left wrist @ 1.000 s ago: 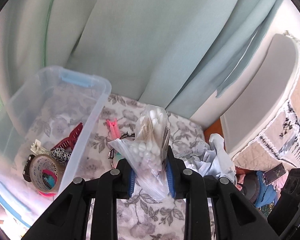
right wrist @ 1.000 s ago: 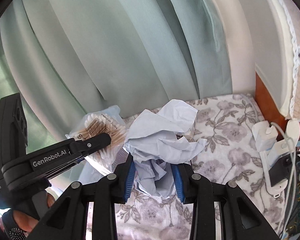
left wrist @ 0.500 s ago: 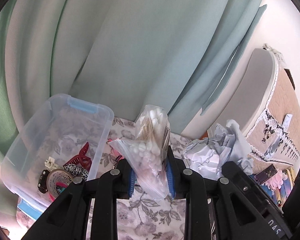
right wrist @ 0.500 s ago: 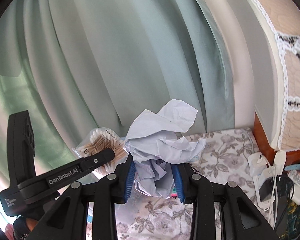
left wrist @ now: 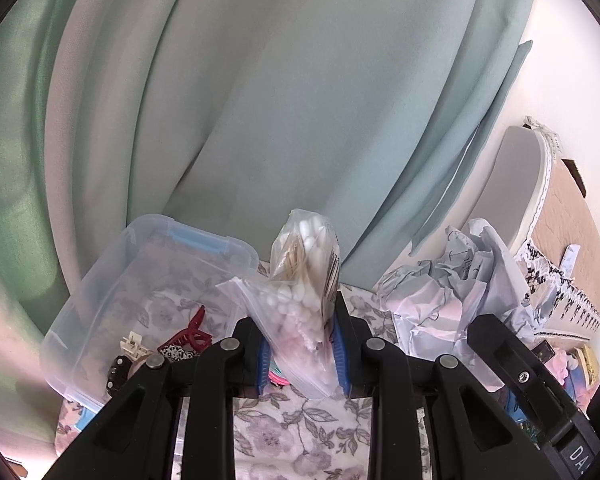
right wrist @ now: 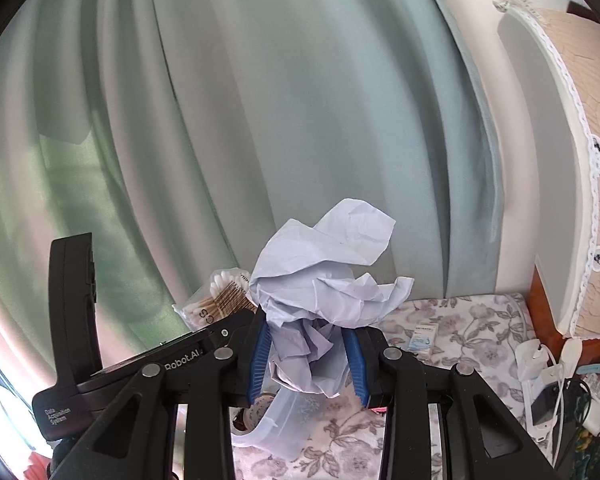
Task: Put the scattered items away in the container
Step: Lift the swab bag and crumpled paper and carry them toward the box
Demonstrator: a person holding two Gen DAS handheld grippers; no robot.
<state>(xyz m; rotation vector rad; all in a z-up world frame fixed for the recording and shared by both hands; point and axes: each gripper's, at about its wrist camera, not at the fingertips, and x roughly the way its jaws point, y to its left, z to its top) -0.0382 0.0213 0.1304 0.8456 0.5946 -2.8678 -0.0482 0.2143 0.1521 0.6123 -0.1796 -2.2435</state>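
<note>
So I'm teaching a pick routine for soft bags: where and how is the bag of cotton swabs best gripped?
Low on its slack lower part, as the left gripper does now. The bag of cotton swabs stands upright between the fingers, bulging above them. Come from the side across its flat faces; the thin plastic flattens there, and the full upper part probably would not.

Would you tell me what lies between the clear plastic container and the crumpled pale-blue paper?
In the left wrist view, the bag of cotton swabs, clamped in the left gripper, stands between container and paper.

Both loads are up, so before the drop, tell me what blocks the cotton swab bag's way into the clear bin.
Nothing visible: the cotton swab bag hangs right of the lidless clear bin.
</note>
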